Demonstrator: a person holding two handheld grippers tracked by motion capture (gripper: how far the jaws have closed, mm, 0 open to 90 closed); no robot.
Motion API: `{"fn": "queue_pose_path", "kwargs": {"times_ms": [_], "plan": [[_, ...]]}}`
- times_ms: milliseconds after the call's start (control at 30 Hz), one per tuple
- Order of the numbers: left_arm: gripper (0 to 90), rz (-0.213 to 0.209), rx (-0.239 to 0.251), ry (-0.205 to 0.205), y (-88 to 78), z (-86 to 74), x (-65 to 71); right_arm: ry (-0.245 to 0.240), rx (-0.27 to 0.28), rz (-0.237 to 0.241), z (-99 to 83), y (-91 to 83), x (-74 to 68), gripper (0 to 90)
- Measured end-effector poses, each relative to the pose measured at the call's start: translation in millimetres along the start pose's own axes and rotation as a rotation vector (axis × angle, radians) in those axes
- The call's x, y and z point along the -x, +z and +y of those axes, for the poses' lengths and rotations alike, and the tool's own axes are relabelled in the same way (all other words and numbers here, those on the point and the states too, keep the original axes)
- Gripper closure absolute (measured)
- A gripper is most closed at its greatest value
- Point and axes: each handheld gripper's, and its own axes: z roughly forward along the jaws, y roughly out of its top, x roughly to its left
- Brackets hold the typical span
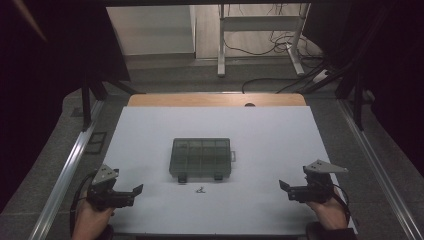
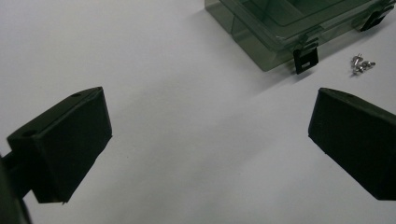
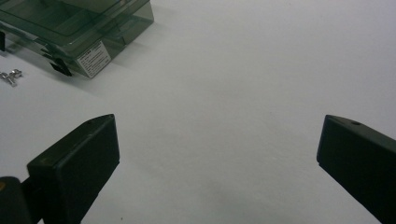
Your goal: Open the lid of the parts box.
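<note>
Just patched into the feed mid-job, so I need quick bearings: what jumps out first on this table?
A smoky see-through compartment box sits shut in the middle of the white table, latches toward the person. A few small metal screws lie loose just in front of it. The left gripper and right gripper wait at the near corners, jaws wide open and empty.

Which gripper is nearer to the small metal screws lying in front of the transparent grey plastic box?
Left. The left gripper is slightly nearer the small metal screws; the right gripper is farther, on their other side.
</note>
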Motion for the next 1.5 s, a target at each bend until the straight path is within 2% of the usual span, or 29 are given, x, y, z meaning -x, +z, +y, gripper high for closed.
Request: {"fn": "queue_pose_path", "kwargs": {"times_ms": [400, 600, 900, 1100, 1500], "plan": [[0.0, -0.018, 0.007, -0.029, 0.9, 0.3, -4.4, 0.004, -0.011, -0.017, -0.1, 0.3, -0.1, 0.0], [0.0, -0.020, 0.014, -0.019, 1.6, 0.4, -4.2, -0.002, -0.017, -0.017, -0.2, 0.7, -0.6, 0.0], [1.0, -0.056, 0.011, -0.028, 3.9, 0.6, -7.4, 0.000, -0.023, -0.021, -0.3, 0.8, -0.7, 0.0], [1.2, -0.055, 0.003, -0.012, 5.0, 1.5, -5.6, 0.001, -0.019, -0.015, -0.4, 1.1, -0.4, 0.0], [1.4, -0.067, -0.015, -0.015, 7.7, 7.7, -3.6, -0.023, -0.026, 0.015, 1.6, 8.4, -4.7, 0.0]]}}
